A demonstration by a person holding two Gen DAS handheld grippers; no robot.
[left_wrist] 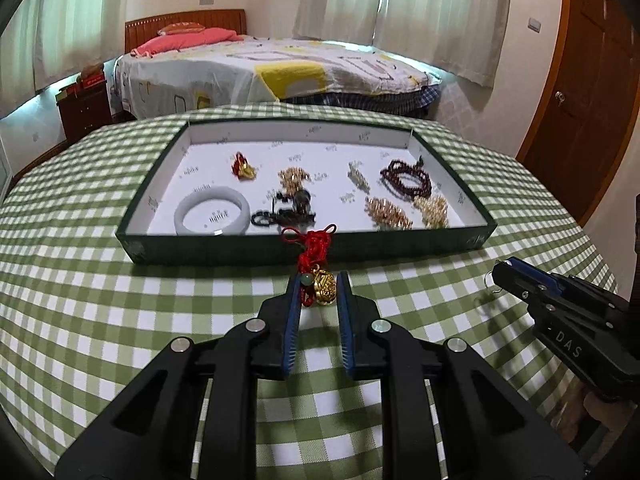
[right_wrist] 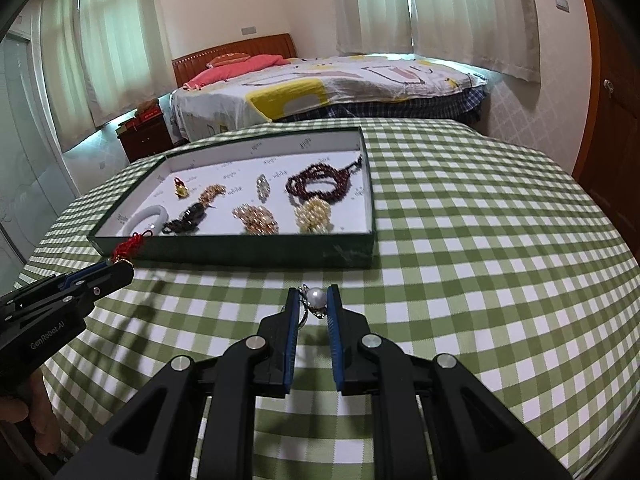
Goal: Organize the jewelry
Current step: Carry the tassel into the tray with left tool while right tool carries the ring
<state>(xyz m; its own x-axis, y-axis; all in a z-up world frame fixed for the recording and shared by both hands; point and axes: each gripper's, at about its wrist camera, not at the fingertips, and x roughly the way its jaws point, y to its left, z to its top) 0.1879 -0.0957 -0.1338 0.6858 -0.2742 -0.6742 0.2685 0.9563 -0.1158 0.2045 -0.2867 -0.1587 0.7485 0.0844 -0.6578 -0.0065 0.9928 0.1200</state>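
My left gripper (left_wrist: 319, 284) is shut on a gold charm with a red knotted cord (left_wrist: 323, 287); the cord (left_wrist: 312, 245) rises in front of the tray's near wall. My right gripper (right_wrist: 314, 298) is shut on a pearl ring (right_wrist: 315, 299) above the cloth. A dark green tray (left_wrist: 208, 246) with a white floor holds a white bangle (left_wrist: 212, 214), a dark bead bracelet (left_wrist: 406, 180), gold pieces (left_wrist: 387, 212) and a small red-gold charm (left_wrist: 243, 167). The tray (right_wrist: 240, 251) also shows in the right wrist view.
The table wears a green and white checked cloth (left_wrist: 120, 312). My right gripper shows at the right of the left wrist view (left_wrist: 505, 274). My left gripper shows at the left of the right wrist view (right_wrist: 116, 270). A bed (left_wrist: 280, 72) stands behind the table.
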